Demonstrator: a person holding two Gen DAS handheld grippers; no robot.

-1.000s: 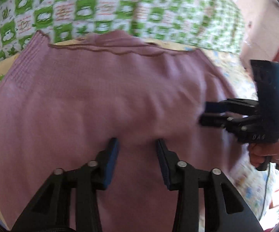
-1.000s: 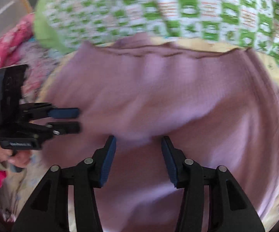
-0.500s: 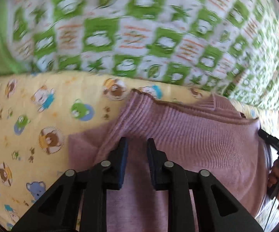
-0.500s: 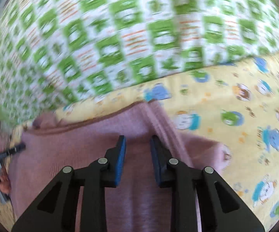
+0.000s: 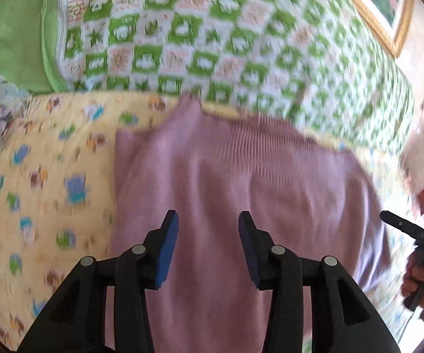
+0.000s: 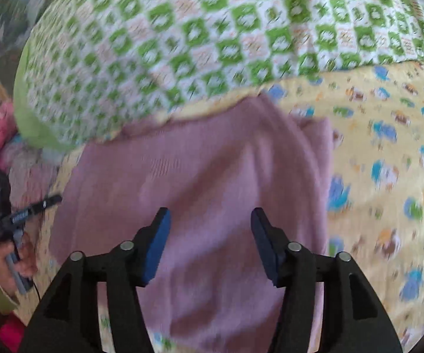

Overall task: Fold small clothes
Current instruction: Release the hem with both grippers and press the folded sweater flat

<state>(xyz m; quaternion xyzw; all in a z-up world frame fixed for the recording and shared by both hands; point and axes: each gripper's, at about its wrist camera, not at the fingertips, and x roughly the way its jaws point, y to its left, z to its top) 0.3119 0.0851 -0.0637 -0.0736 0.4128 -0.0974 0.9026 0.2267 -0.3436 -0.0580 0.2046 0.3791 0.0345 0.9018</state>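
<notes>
We let go of the fold

Both claws, left claw [image 5: 209, 226] and right claw [image 6: 210, 223], are opening, empty, over the mauve knit garment [image 5: 241, 191] on the yellow cartoon-print sheet [image 5: 50, 176]; next we likely need fresh edges for another fold.

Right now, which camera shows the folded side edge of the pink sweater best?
The left wrist view: the pink sweater shows its layered edge against the yellow sheet. The right wrist view shows the sweater too, its opposite edge blurrier.
</notes>
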